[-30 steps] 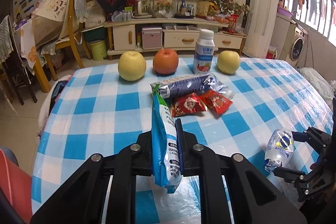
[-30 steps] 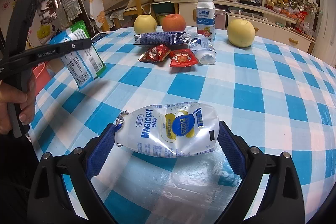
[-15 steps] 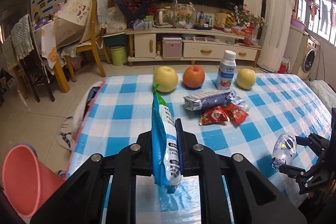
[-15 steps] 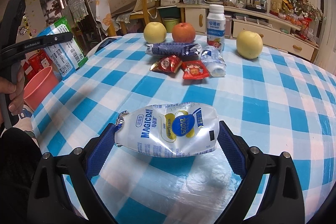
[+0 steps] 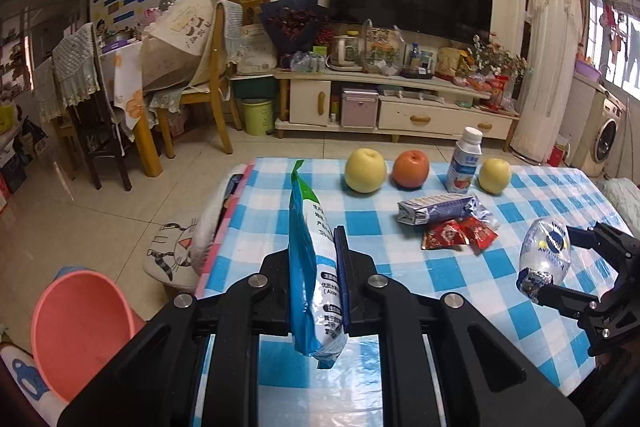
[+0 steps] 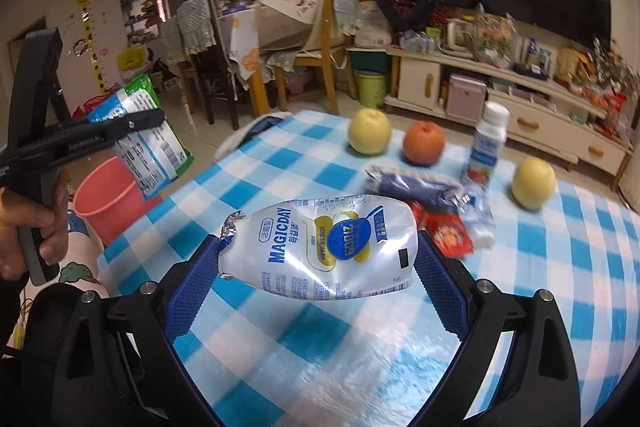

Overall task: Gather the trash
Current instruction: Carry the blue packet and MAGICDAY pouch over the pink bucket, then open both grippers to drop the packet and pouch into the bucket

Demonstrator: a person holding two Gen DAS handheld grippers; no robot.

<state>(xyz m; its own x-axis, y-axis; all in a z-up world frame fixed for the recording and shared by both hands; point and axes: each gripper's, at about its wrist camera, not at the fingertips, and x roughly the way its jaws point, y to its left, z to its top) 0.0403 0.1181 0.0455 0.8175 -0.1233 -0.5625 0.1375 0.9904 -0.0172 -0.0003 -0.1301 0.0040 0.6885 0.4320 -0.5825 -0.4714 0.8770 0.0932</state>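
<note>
Left gripper [image 5: 316,267]: fingers pressed together on a blue packet [image 5: 314,259], which stands on edge between them, its top sticking up and its bottom hanging below.
Right gripper [image 6: 316,267]: fingers pinching a crushed clear bottle [image 6: 320,247] by its two ends, held crosswise above the worktop [image 6: 540,267].
Hand [image 6: 28,227]: seen from the right wrist, wrapped round the left gripper's handle at the far left.
Bin [image 5: 80,327]: pink, on the floor off the worktop's left edge, below and left of the left gripper.
Wrappers [image 5: 460,233]: two red ones lie touching, with a dark foil pack [image 5: 440,209] just behind, mid-worktop.
Fruit: a yellow apple [image 5: 365,171], an orange one [image 5: 411,169] and a second yellow [image 5: 495,175] stand in a row along the far edge.
Milk bottle [image 5: 464,161]: upright between the orange apple and the second yellow.
</note>
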